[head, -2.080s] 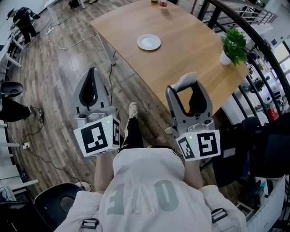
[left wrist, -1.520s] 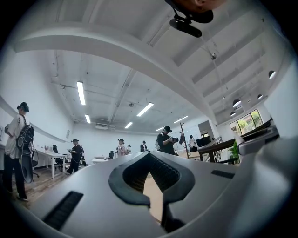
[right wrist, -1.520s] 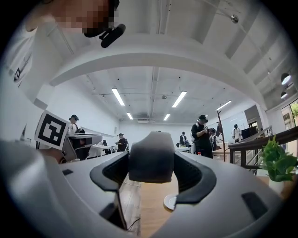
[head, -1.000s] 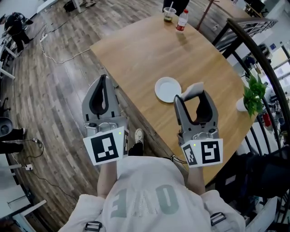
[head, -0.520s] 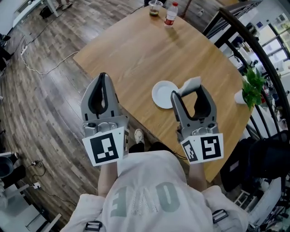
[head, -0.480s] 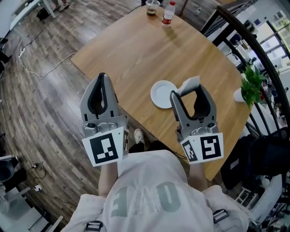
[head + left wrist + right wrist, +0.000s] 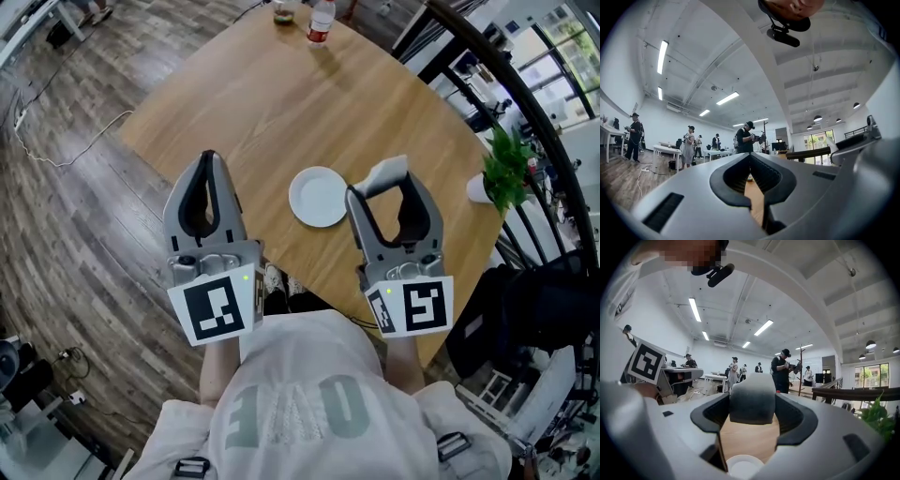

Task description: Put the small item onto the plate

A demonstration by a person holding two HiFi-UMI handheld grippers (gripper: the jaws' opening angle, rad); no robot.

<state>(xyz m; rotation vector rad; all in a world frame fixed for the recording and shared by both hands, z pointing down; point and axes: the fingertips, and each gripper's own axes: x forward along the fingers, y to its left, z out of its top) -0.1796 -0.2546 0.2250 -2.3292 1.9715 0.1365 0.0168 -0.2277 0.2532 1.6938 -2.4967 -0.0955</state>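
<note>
Wooden table (image 7: 281,103) below you, with the white plate (image 7: 318,197) near its front edge.
Your right gripper (image 7: 382,187) is clamped across the sides of the small item (image 7: 387,172), a pale rounded block that sits just right of the plate in the head view. It looks light and slightly soft, so a gentle mid-height squeeze should do. Your left gripper (image 7: 207,159) is closed on nothing.
</note>
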